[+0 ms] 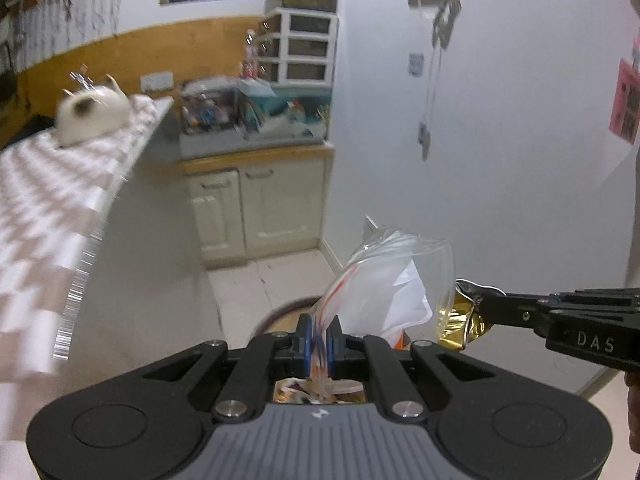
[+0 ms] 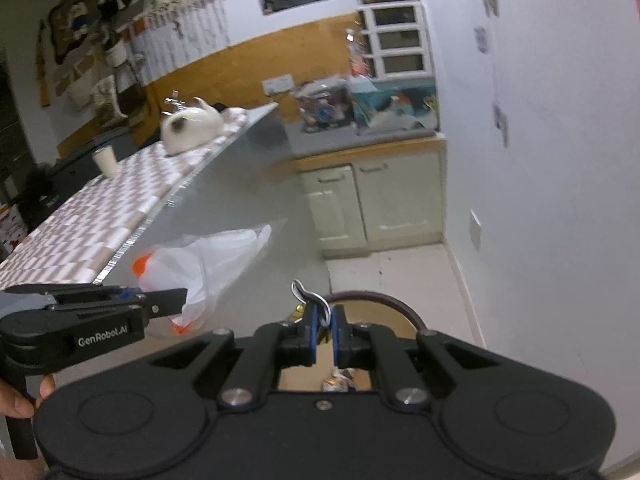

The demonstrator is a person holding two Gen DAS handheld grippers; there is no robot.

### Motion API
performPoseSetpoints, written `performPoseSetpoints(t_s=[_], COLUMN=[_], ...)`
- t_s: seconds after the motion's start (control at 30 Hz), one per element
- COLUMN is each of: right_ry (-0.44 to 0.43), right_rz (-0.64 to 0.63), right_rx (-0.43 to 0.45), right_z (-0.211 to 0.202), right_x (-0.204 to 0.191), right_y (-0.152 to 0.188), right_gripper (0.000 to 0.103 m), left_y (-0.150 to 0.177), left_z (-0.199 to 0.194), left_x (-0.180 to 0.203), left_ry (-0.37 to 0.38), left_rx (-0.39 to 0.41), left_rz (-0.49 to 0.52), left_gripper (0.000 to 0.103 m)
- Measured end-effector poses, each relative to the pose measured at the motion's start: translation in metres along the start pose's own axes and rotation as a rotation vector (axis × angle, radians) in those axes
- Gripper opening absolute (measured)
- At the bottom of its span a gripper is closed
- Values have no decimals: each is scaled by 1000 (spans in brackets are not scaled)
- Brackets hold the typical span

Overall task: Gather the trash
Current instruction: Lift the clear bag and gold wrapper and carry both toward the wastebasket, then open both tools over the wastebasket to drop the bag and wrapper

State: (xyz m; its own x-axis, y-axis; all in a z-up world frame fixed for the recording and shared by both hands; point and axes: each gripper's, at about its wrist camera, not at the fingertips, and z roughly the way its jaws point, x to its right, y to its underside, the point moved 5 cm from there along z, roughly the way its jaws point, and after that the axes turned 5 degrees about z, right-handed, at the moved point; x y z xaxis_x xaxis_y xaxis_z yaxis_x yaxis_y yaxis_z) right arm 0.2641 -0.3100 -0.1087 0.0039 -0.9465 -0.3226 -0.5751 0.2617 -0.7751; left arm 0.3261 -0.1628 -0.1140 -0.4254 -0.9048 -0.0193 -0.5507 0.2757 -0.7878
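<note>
while both hands carry trash above the round bin [image 2: 384, 304], whose dark rim shows just beyond the jaws, the items stand as follows.

- left gripper [image 1: 319, 330]: jaws clenched on the thin edge of a clear plastic bag [image 1: 384, 280] with white paper and an orange piece inside; the bag stands up beyond the blue pads.
- right gripper [image 2: 324, 320]: jaws clenched on a crumpled gold foil wrapper [image 1: 460, 316], silver on the inside, just right of the bag.
- tabletop [image 2: 100, 216]: checked cloth, far left; a white cup and a white ornament on it, well apart from the trash.

risks, as judged: the slippery film could slide from so narrow a pinch; a release off the rim's centre would drop the pieces on the floor; the bag's loose bulk could catch the wrapper.

writing: "das" on the right gripper; "genrobot.ai" on the left. the pink wall notice is too blurred to read.
</note>
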Motion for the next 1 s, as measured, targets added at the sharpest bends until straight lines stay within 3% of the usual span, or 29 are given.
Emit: performPoseSetpoints(t_s=[0.4,0.7,0.8,0.83,0.9,1.0], right_ry=[64,80,76,76,72,58], right_rz=[73,50,30,23,13,7], right_rx=[-136,-275,-322,-337,-366,-405], right_z=[71,146,172,181,198,218], right_x=[66,74,70,69,67,64], right_y=[31,54,61,64,69,76], right_gripper=[7,7,7,7,7,8], left_y=[37,66,72,73,73,72], left_z=[122,208,225,230,234,236], left_x=[12,-18,-27,-30,-37,-43], left_ry=[65,25,11,4,-13,-28], left_rx=[-213,-373,-392,-399,-396,-394], left_rz=[-96,-224,-248,-254,-252,-221], left_gripper=[7,9,16,27,40,42])
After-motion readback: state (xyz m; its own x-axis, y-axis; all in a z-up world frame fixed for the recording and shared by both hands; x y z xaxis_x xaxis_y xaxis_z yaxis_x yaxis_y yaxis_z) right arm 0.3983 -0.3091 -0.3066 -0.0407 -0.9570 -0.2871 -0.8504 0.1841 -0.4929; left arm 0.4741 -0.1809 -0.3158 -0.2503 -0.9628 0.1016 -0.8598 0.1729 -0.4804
